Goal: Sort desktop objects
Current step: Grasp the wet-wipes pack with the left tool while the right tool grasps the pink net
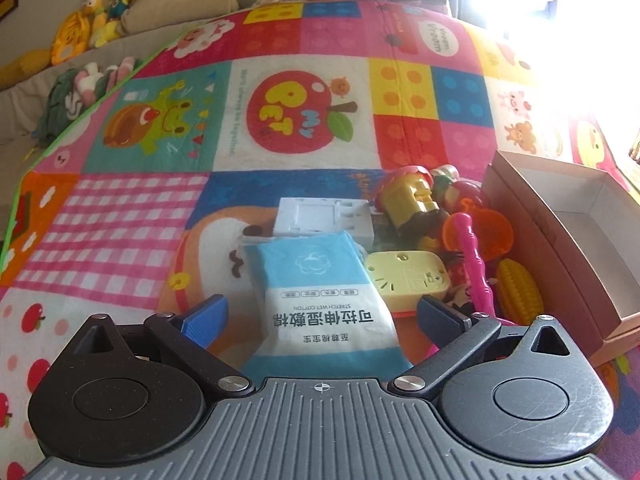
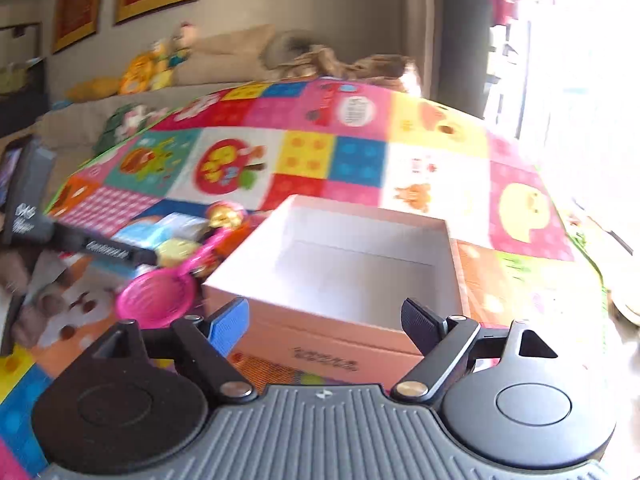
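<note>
A blue-and-white cotton-pad packet lies on the play mat between the spread fingers of my left gripper, which is open and not touching it. Behind it sit a white square block and a yellow plastic plate. A pile of plastic toys with a pink stick and a toy corn lies to the right. My right gripper is open and empty above the near edge of the open cardboard box. A pink toy strainer lies left of the box.
The box is empty and stands right of the toy pile. The colourful play mat spreads far back and left. A sofa with plush toys runs behind it. The other hand-held device shows at the left of the right wrist view.
</note>
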### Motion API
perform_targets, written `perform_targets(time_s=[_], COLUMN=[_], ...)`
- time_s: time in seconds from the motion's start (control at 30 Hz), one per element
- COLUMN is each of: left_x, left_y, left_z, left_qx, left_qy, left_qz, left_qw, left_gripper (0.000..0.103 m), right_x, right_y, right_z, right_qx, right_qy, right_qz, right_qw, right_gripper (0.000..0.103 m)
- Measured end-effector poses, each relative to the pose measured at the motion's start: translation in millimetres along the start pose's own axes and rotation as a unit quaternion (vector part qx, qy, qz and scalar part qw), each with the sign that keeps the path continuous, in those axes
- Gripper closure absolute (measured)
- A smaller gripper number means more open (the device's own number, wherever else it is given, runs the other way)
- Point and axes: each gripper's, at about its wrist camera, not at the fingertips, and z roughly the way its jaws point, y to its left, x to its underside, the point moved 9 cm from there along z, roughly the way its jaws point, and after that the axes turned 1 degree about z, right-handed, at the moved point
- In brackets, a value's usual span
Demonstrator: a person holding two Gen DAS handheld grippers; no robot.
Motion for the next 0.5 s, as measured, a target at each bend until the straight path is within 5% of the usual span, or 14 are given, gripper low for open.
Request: perform_targets(time_s=[0.07, 0.1, 0.37, 0.5], left_x=[3.6, 6.0, 42.3, 68.7], left_y=[5.1, 7.5, 32.8, 45.9], left_z=[1.2, 0.9, -49.9, -84.5], left_qx=[0.005, 0.010, 0.029, 0.054], left_qy=[0.007, 0.012, 0.011, 0.020], left_qz=[-0.004, -0.008, 0.026, 0.034], left_qw=[1.0000, 0.9998, 0.9992, 0.9977], left_gripper=[0.032, 0.034, 0.038, 0.035], right_x=[0.7, 1.6, 10.8, 10.2], right_y=[-12.3, -8.9, 117.1, 162.3], right_z=[5.2, 4.4, 3.2, 23.1], right_qx=[-0.009, -0.025, -0.120, -0.127], right_qy=[0.010, 0.011, -0.007, -0.005], right_qz=[0.030, 0.032, -0.128, -0.172], right_qw=[0.999, 0.999, 0.985, 0.977], right_gripper=[0.019, 0.019, 0.017, 0.017])
